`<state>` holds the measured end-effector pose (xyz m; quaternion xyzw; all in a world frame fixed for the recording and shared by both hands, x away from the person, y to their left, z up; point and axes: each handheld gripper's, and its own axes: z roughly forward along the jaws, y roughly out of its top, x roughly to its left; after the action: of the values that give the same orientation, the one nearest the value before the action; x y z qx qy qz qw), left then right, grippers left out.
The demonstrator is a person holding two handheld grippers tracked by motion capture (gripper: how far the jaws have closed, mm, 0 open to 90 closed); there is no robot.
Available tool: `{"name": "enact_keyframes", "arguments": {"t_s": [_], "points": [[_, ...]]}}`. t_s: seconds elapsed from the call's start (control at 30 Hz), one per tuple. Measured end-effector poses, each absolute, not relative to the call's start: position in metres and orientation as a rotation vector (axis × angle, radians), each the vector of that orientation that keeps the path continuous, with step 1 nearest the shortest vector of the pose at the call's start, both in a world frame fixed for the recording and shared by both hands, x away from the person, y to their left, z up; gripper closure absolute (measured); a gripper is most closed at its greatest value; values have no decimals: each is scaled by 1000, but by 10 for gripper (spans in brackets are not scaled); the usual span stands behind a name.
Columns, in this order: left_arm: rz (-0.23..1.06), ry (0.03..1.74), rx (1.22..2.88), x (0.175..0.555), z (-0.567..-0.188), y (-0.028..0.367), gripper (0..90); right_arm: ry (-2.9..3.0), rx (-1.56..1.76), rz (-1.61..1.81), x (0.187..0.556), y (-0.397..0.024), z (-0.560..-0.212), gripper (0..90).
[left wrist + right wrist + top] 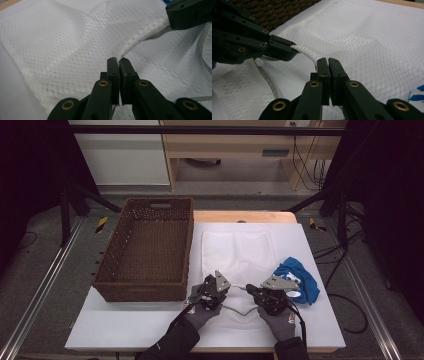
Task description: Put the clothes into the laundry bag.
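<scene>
From the high view, a white mesh bag (239,254) lies flat on the white table (125,325), between a brown wicker basket (148,249) on the left and a crumpled blue cloth (300,277) at the right. The basket's woven floor is bare. Both hands work at the bag's near edge: the left gripper (201,296) and the right gripper (254,292) sit close together, with a raised strip of the bag's hem stretched between them.

The left gripper view brings out what the high view cannot: the left gripper (118,61) has its jaws fully together, pinching the hem of the mesh bag (62,45), which rises in a fold toward the other gripper at the top right corner. A zipper band runs along the right edge.

The right gripper view shows the right gripper (325,61) likewise clamped tight on the rolled hem of the mesh bag (374,42), with the left gripper biting the same hem just beside it, the wicker basket (279,10) behind and a bit of blue cloth (417,96) at the lower right.
</scene>
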<state>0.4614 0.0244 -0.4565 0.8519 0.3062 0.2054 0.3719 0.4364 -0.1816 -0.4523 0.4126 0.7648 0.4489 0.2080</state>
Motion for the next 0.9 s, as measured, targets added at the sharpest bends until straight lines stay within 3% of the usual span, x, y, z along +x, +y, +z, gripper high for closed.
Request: {"name": "enact_keyframes", "arguments": {"t_s": [0.1,0.2,0.23,0.27,0.5,0.6,0.63,0.67,0.73,0.9], "points": [[514,787,2180,462,-454,27,883,2129,1153,1244,436,-181,-453,854],[488,796,2150,463,-450,32,884,2115,1150,1231,434,-182,-454,682],[488,796,2150,463,-450,32,884,2115,1150,1231,434,-182,-454,682],[475,802,2128,463,-448,34,884,2104,1141,1220,431,-182,-456,582],[440,809,2093,465,-445,37,882,2103,1122,1124,426,-177,-470,442],[436,814,2089,464,-444,37,881,2095,1116,1061,430,-173,-476,504],[431,813,2088,465,-445,38,879,2095,1102,1015,432,-171,-478,601],[431,813,2088,465,-445,38,876,2095,1102,1015,432,-171,-478,601],[440,801,2098,464,-447,36,861,2082,1109,1002,434,-172,-478,785],[460,799,2106,463,-449,35,763,2062,1124,1059,434,-179,-471,875]]}}
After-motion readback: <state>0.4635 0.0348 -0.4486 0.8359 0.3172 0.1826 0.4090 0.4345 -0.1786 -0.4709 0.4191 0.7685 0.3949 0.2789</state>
